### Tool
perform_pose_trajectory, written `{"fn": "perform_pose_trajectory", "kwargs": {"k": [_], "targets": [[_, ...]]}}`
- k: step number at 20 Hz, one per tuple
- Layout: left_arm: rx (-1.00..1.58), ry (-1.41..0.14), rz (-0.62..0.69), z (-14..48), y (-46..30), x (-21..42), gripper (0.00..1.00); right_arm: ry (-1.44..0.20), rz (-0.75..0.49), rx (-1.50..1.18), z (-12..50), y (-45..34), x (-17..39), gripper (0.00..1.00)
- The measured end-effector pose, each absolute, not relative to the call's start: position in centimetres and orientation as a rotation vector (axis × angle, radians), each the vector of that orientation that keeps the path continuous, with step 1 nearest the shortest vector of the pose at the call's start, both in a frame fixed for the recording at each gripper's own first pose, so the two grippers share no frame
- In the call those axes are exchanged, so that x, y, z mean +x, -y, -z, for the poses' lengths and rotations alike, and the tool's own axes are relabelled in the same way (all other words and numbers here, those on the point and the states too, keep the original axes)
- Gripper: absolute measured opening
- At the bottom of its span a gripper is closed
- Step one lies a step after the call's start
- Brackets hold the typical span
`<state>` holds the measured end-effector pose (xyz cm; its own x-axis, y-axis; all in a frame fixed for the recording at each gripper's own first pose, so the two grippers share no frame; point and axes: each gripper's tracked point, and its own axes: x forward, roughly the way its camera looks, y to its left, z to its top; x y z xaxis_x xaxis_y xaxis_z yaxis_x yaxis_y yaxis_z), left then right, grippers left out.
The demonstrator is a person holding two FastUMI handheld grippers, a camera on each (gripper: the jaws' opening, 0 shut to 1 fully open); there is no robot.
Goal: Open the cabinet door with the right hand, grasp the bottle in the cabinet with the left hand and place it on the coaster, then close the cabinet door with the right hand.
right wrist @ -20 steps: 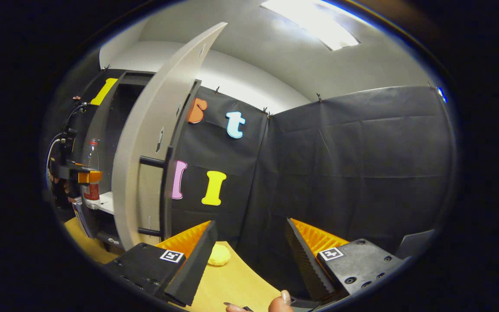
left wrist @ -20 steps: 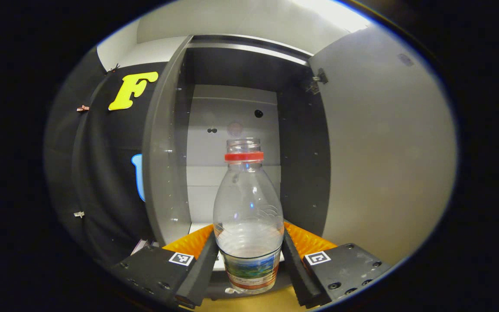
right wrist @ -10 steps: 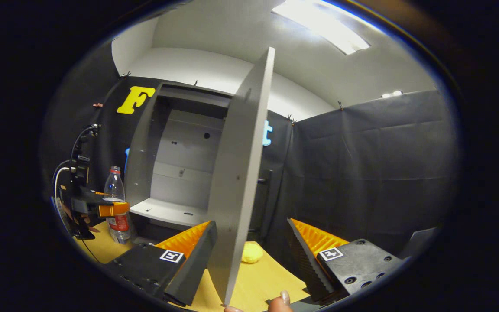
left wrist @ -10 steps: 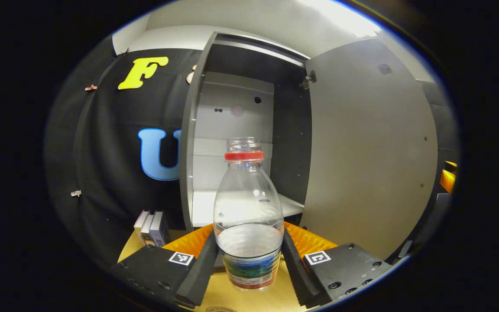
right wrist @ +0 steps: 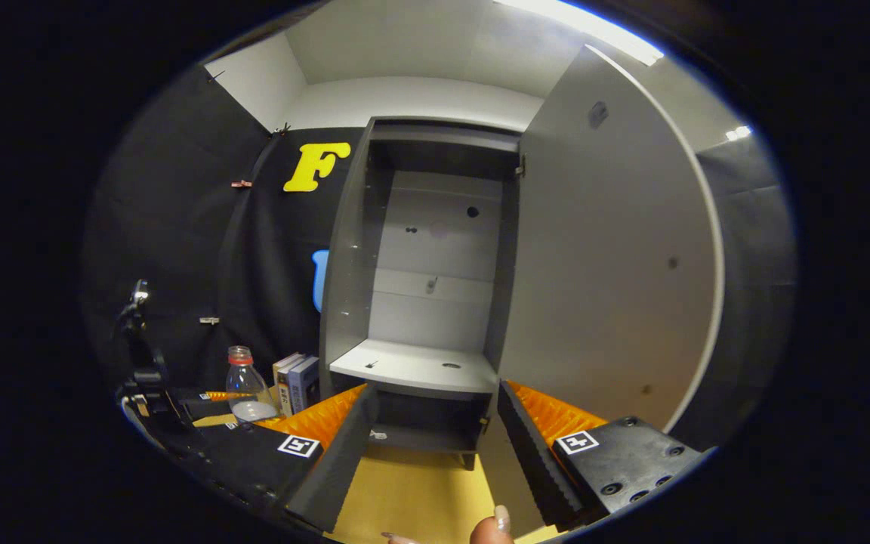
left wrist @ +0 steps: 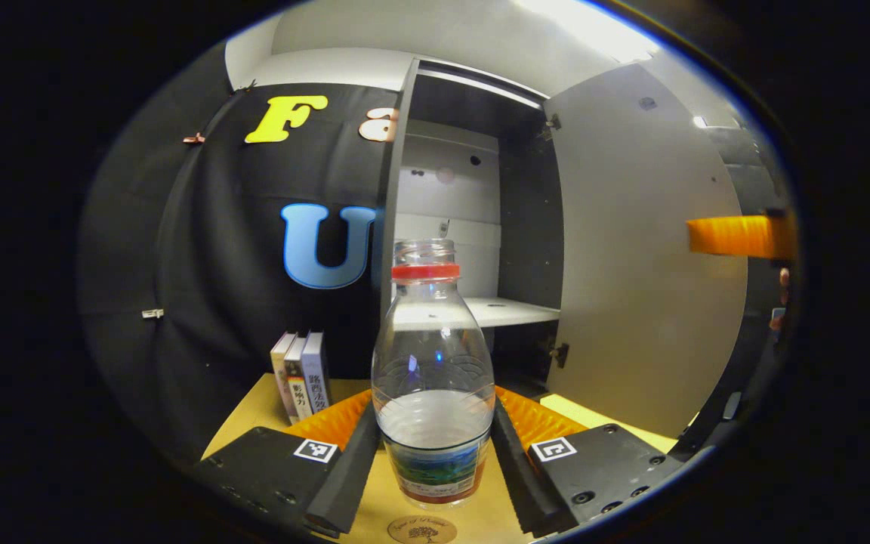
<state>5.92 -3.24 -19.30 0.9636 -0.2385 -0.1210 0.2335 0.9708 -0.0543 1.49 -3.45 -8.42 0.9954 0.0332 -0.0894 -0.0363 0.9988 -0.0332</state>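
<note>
Left gripper (left wrist: 435,453) pinches the bottle (left wrist: 433,378) low on its body, just above the coaster (left wrist: 422,530). Thin clear plastic, part-filled: likely light, squashy, slick. Right gripper (right wrist: 435,446) gapes empty, facing the door (right wrist: 601,272).

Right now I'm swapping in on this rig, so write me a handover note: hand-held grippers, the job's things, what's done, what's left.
Left hand-held gripper: shut on the bottle, carried over the table with the coaster just below it.
Right hand-held gripper: open, holding nothing, facing the cabinet.
Cabinet door: wide open; the shelf is bare.
Done: door opened, bottle taken out.
Left: set the bottle on the coaster, let go, then close the door with the right.
</note>
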Motion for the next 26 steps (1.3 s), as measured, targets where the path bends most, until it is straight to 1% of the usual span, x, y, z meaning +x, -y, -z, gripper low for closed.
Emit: {"fn": "perform_pose_trajectory", "kwargs": {"k": [1, 4, 6, 8, 11, 14, 17, 20, 23, 26], "targets": [[-0.037, -0.129, 0.235, 20.7, 2.9, 5.5, 0.77, -0.107, -0.049, -0.029, 9.2, 2.5, 2.5, 0.98], [-0.016, -0.154, 0.242, 25.2, 2.6, 4.2, 0.78, -0.144, -0.072, -0.008, 11.0, 0.8, 4.6, 0.98], [-0.014, -0.143, 0.256, 27.1, 2.6, 3.5, 0.78, -0.169, -0.081, 0.000, 12.0, 0.2, 4.9, 0.98], [-0.028, -0.170, 0.268, 29.9, 2.5, 3.5, 0.78, -0.200, -0.086, -0.012, 13.1, -0.1, 5.0, 0.97], [-0.024, -0.208, 0.238, 33.2, 2.0, 3.5, 0.78, -0.254, -0.086, -0.008, 14.4, -0.2, 4.7, 0.98], [-0.039, -0.200, 0.246, 35.0, 2.7, 4.0, 0.79, -0.293, -0.091, 0.001, 15.8, -0.5, 4.5, 0.98], [0.026, -0.179, 0.253, 36.3, 3.2, 4.2, 0.78, -0.340, -0.103, -0.004, 17.6, -0.9, 4.0, 0.98], [0.047, -0.192, 0.255, 38.0, 3.2, 4.3, 0.79, -0.386, -0.120, -0.004, 19.6, -1.3, 3.7, 0.98], [0.033, -0.188, 0.261, 37.8, 3.8, 3.9, 0.79, -0.420, -0.137, -0.004, 20.8, -1.6, 3.7, 0.98], [0.048, -0.186, 0.259, 37.3, 4.0, 3.4, 0.79, -0.420, -0.150, 0.012, 21.0, -1.8, 4.1, 0.98]]}}
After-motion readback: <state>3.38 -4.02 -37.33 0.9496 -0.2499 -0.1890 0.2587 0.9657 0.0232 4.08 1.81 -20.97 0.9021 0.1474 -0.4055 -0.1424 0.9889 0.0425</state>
